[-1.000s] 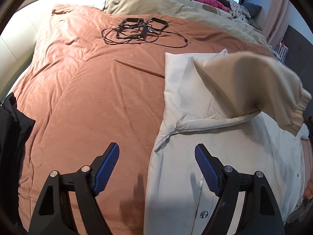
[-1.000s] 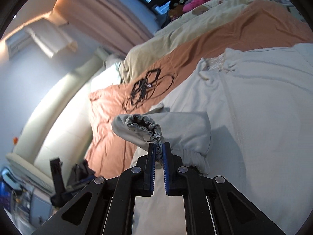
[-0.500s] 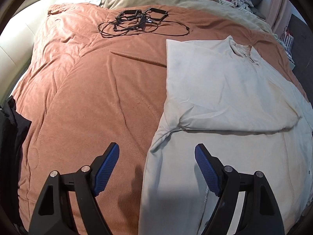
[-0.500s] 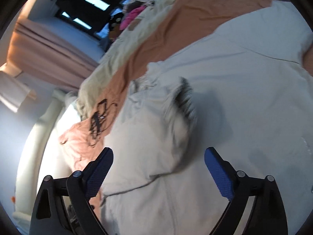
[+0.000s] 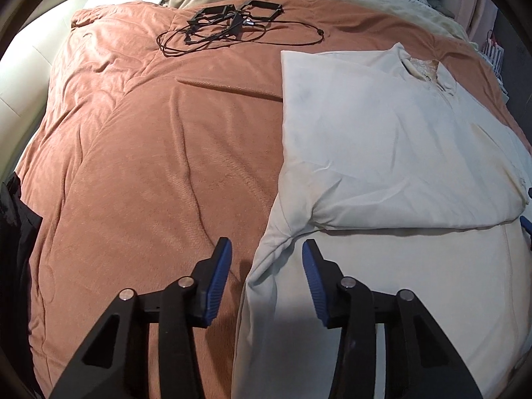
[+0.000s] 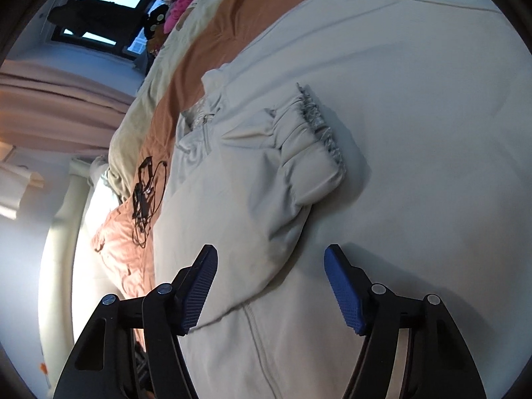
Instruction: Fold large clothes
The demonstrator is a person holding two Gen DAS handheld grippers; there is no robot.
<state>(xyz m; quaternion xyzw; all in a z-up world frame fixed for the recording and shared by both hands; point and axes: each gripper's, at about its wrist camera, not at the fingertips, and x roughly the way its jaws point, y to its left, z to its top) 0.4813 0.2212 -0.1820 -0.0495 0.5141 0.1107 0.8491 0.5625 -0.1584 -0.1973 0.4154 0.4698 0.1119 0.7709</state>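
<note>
Closing over the jacket (image 5: 382,139) side edge, the left gripper (image 5: 264,259) should bite both layers; the right gripper (image 6: 271,266), closing on nothing, hovers by the folded sleeve (image 6: 299,153)

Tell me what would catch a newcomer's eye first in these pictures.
A cream jacket spread on the orange bedspread, one sleeve folded across its front, gathered cuff lying flat. The left gripper, jaws closing, straddles the jacket's edge; the right gripper, also closing, holds nothing. A black cable tangle sits near the pillows.
</note>
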